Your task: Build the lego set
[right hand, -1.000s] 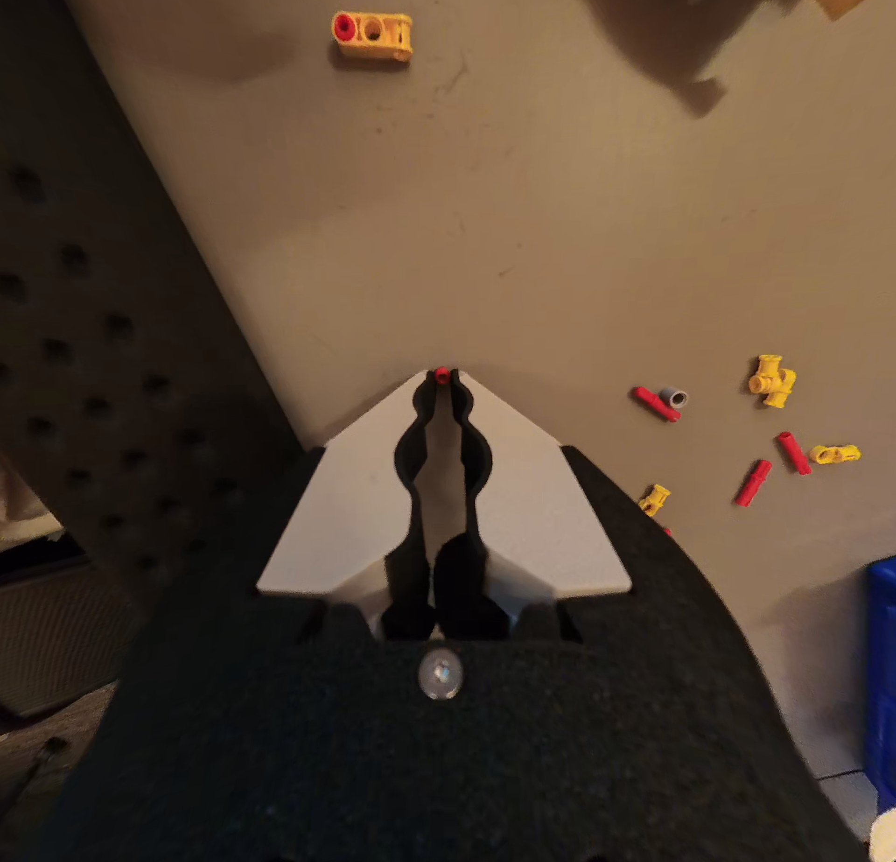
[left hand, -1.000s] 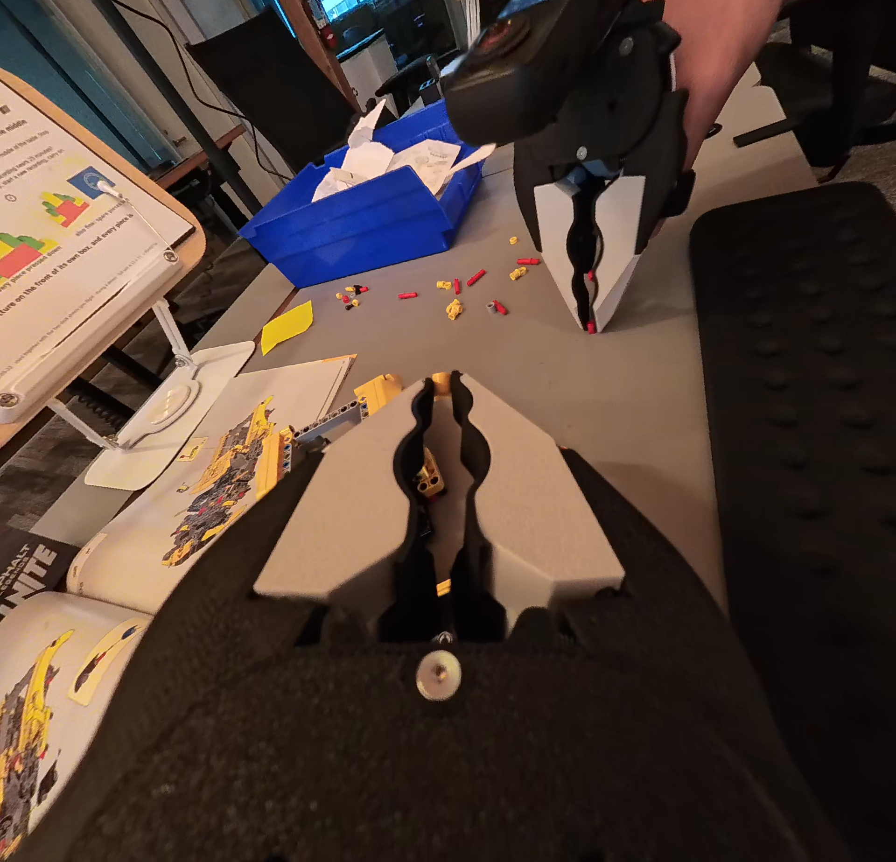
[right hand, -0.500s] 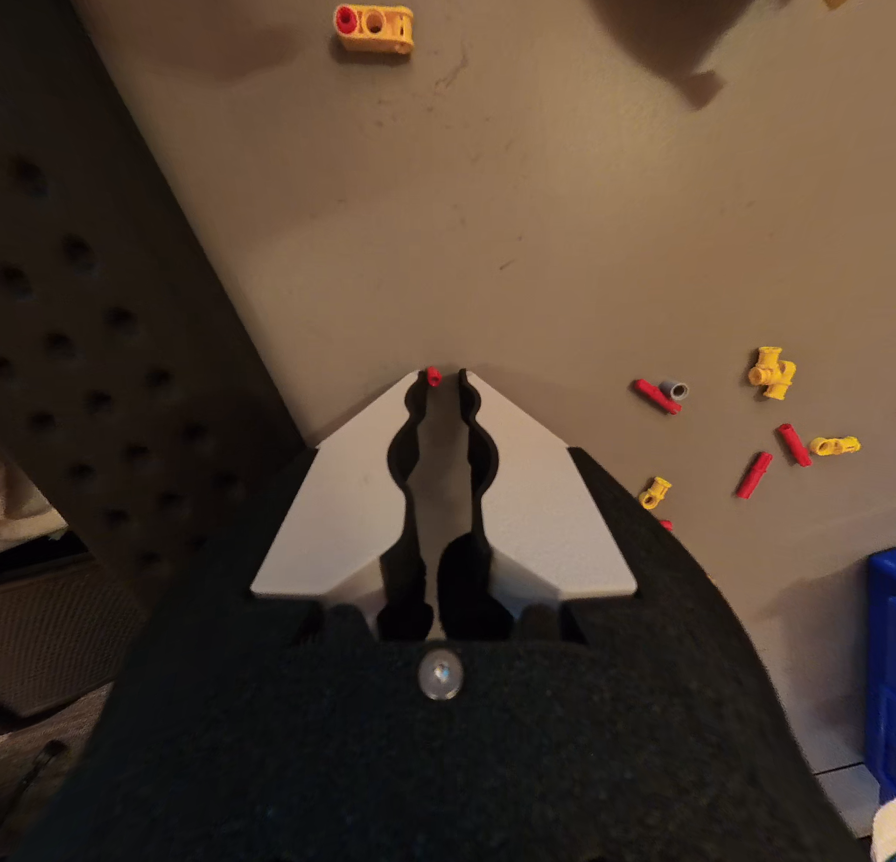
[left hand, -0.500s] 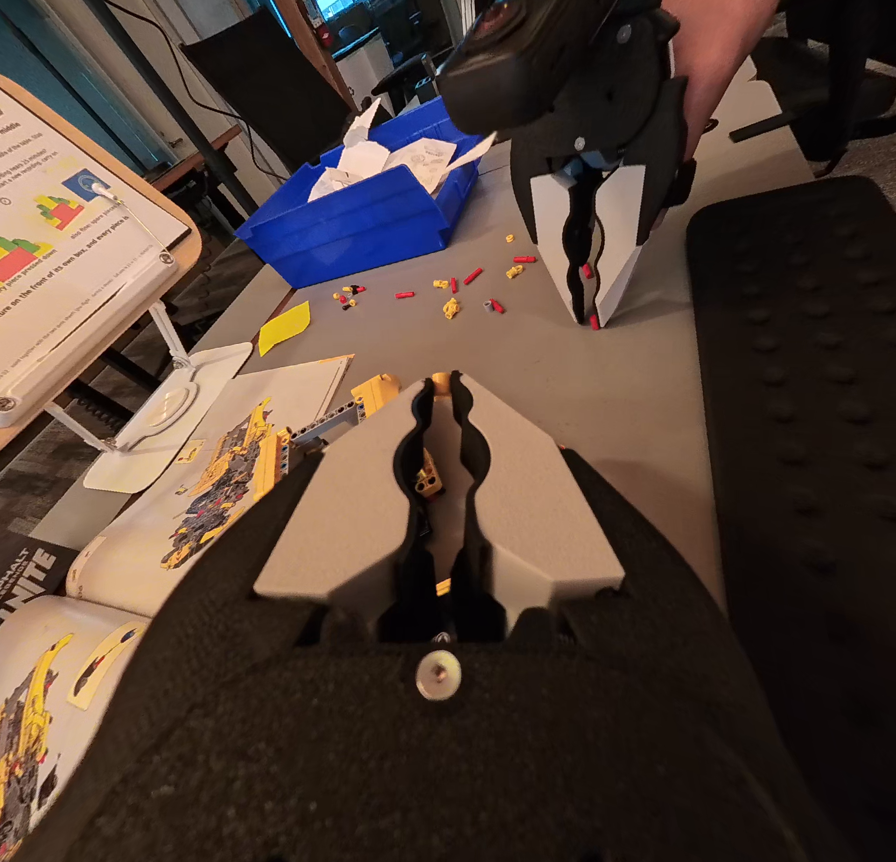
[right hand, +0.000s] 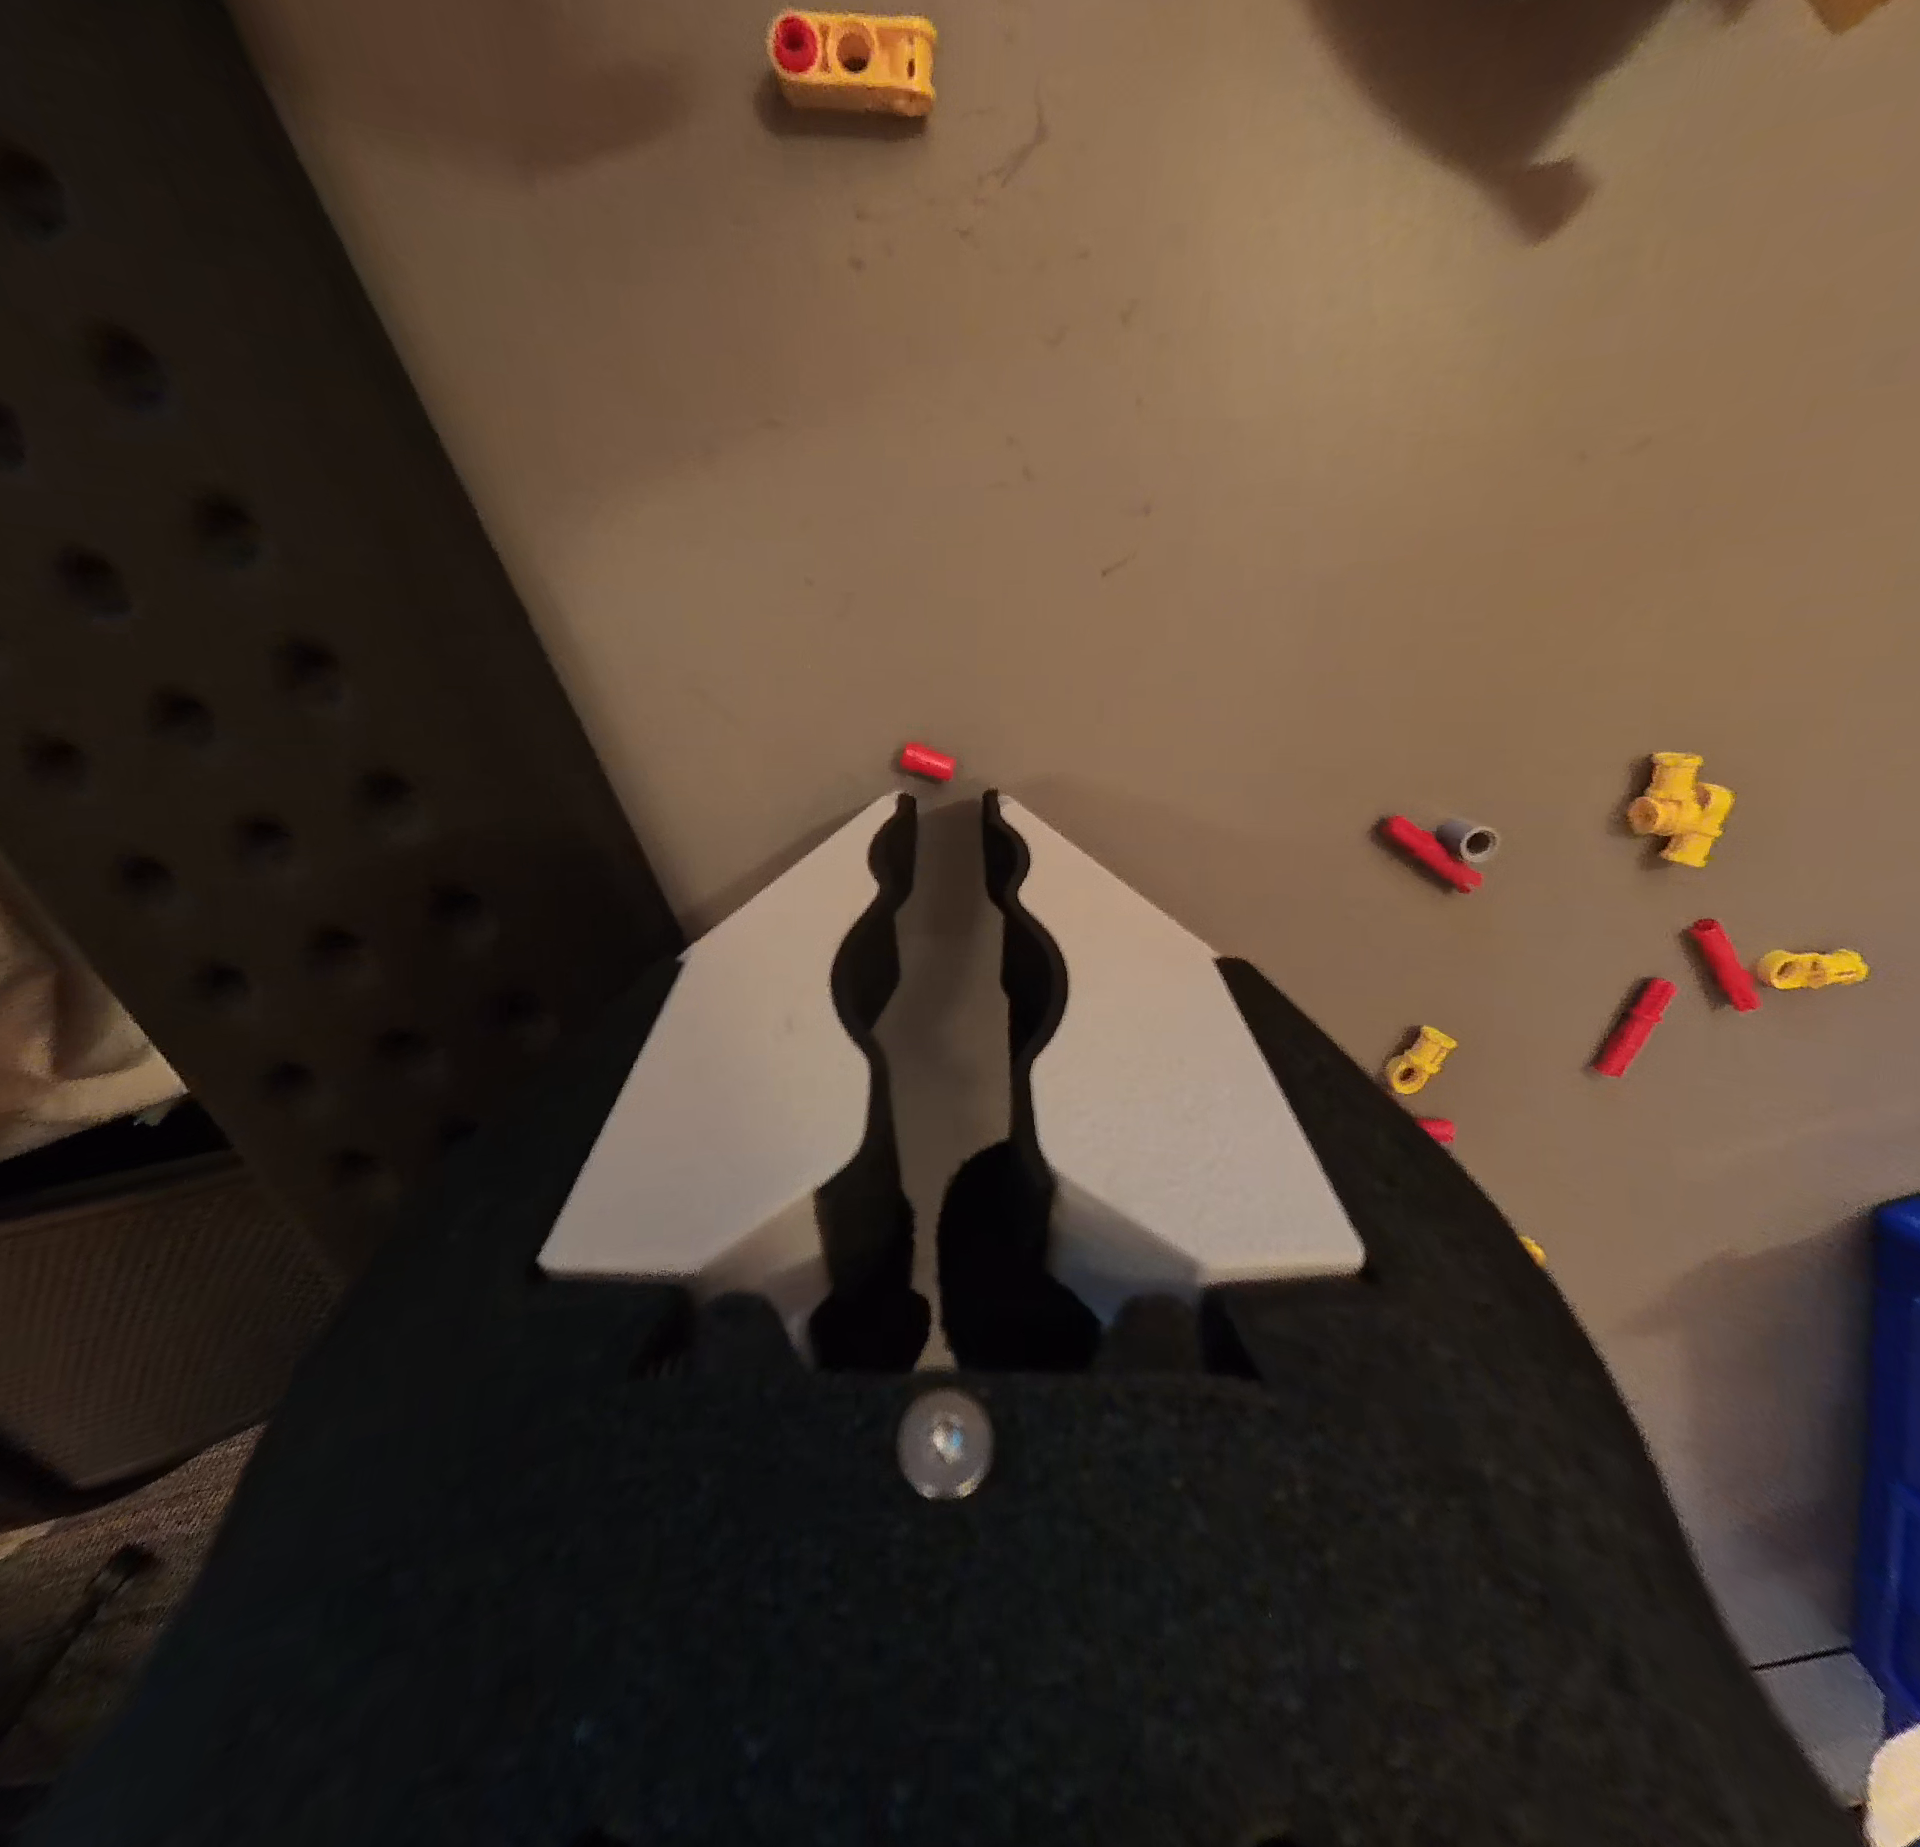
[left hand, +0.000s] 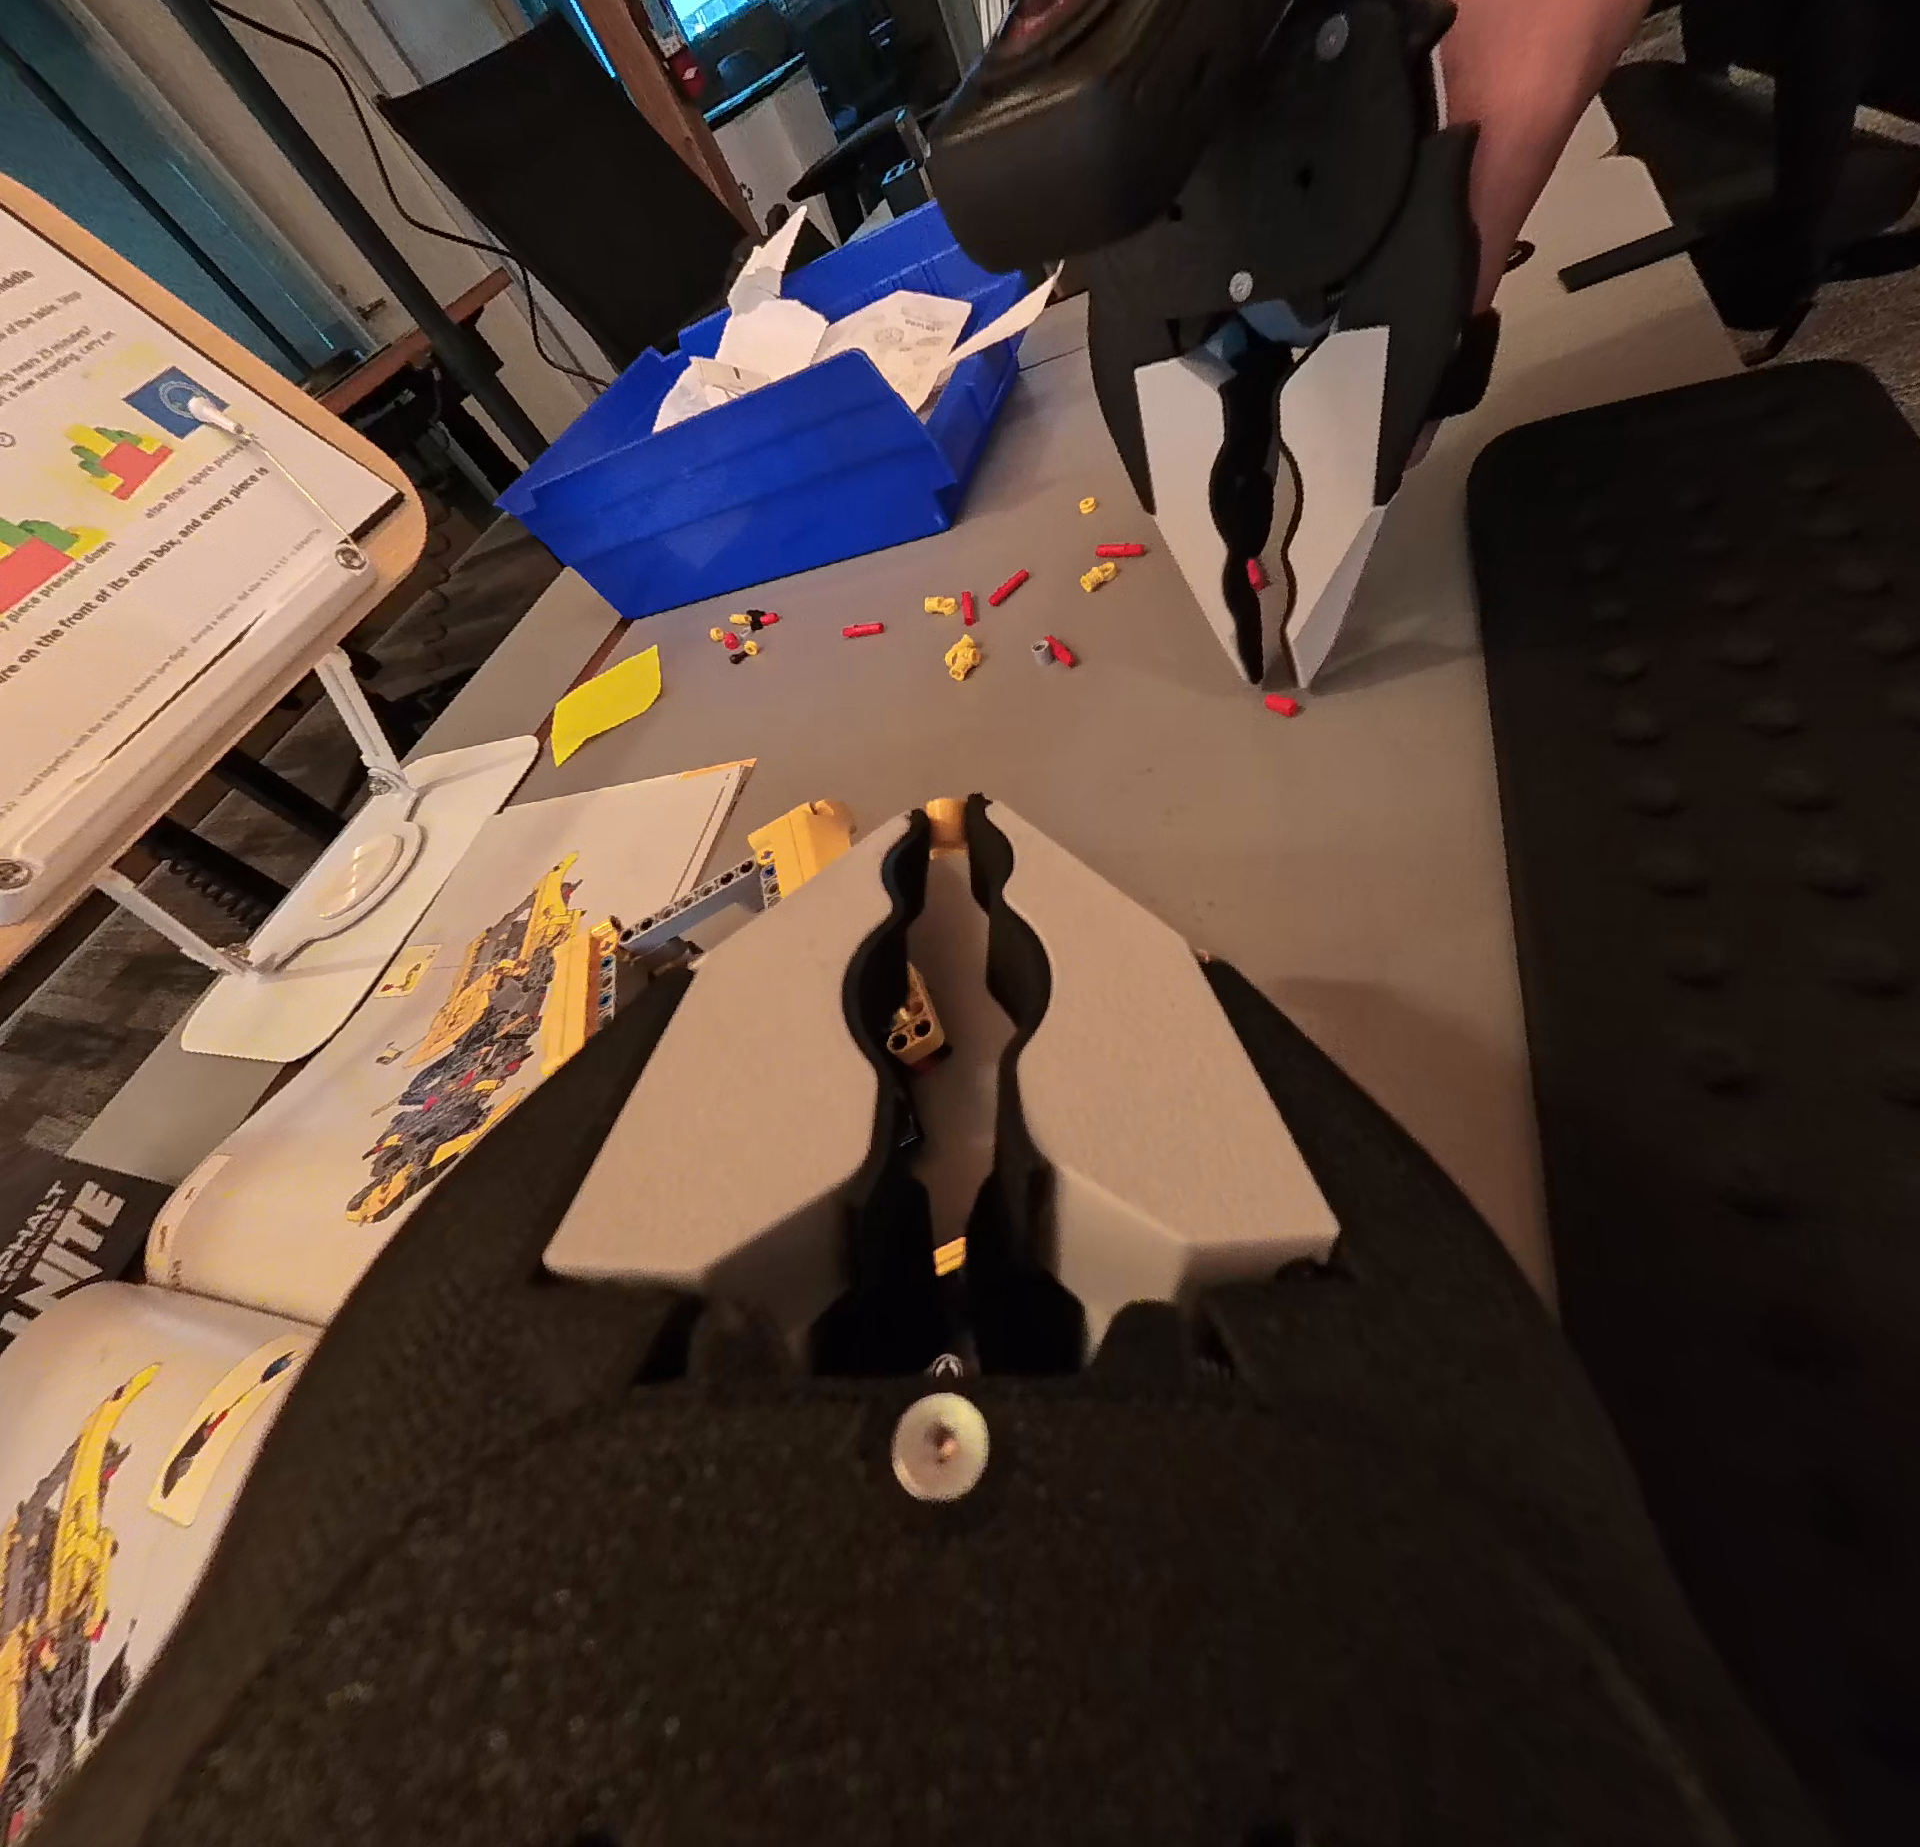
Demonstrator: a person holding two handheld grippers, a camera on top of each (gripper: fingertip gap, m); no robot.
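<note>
My left gripper [left hand: 945, 812] is shut on a yellow part of the lego assembly [left hand: 800, 841]. The assembly's grey beam and yellow pieces reach left over the instruction booklet [left hand: 436, 1008]. My right gripper [right hand: 948, 808] is open, tips just above the grey table. A small red pin [right hand: 927, 761] lies loose on the table just past its left fingertip. In the left wrist view the right gripper [left hand: 1273, 667] points down with the red pin [left hand: 1281, 704] beside its tips. A yellow connector with a red pin in it [right hand: 852, 62] lies farther off.
Several loose red and yellow pieces [left hand: 966, 634] lie scattered near a blue bin [left hand: 769, 467] with papers in it; they also show in the right wrist view [right hand: 1683, 810]. A black dimpled mat [left hand: 1714, 862] covers the table's right side. A board on a stand [left hand: 156, 509] and a yellow sheet [left hand: 608, 701] are at the left. Tip to tip, the grippers are about 15 cm apart.
My right gripper opened and let go of the red pin, which now lies on the table by its tips. My left gripper stayed shut on the assembly.
</note>
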